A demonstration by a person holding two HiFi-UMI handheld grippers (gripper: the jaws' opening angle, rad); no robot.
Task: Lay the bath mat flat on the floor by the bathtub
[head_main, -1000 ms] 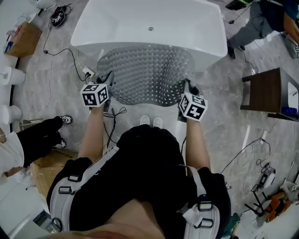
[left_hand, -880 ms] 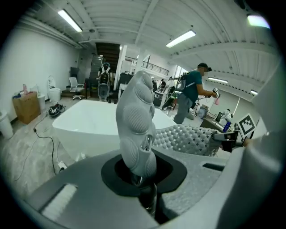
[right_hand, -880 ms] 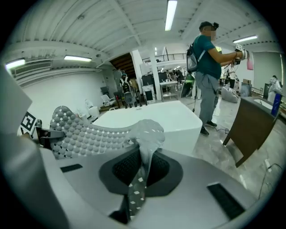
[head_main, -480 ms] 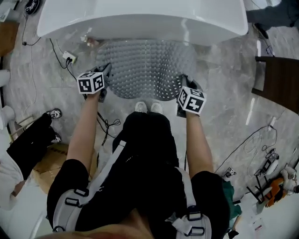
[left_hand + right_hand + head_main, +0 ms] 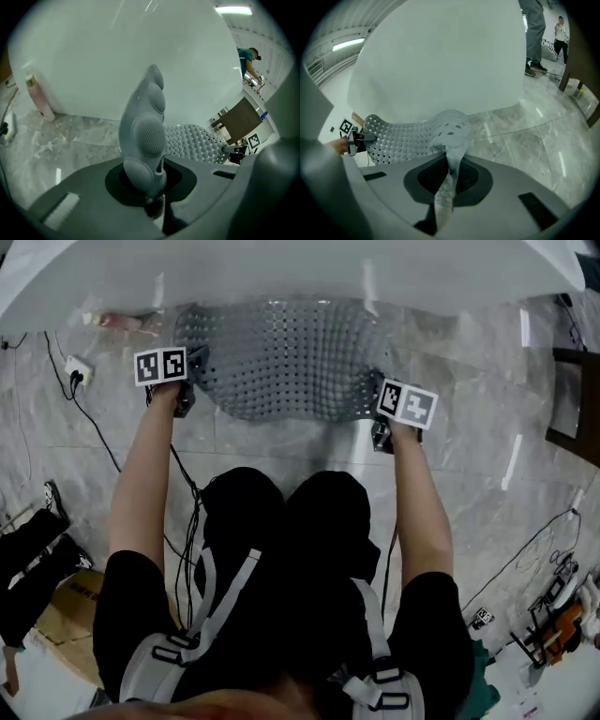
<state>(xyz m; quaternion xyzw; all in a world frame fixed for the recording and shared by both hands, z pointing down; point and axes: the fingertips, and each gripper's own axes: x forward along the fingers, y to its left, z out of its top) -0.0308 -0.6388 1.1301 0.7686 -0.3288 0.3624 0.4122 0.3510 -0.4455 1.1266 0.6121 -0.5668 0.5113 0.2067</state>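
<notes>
Moved: both grippers have dropped with the bath mat point(image 5: 281, 357) from about waist height to near the floor point(image 5: 469, 474), and the person has crouched.
Head view, mat: it spans the two grippers right at the foot of the bathtub point(image 5: 281, 273). It sags in the middle, and its near corners look still lifted.
Head view, left gripper point(image 5: 190, 385): it is at the mat's left near corner.
Head view, right gripper point(image 5: 377, 413): it is at the right near corner, level with the other.
Left gripper view: the fingers are pinched shut on a folded-up mat edge, and the tub wall is just ahead.
Right gripper view: the fingers are likewise closed on a thin mat corner, and the mat arches away towards the other gripper.
Doing it well: lower both corners together and pull them gently apart so the sag goes. Let go only once the mat lies flat (one early release would probably leave a fold).
Count: one mat, one tub, two grippers, one pink bottle point(image 5: 117, 322) by the tub.
</notes>
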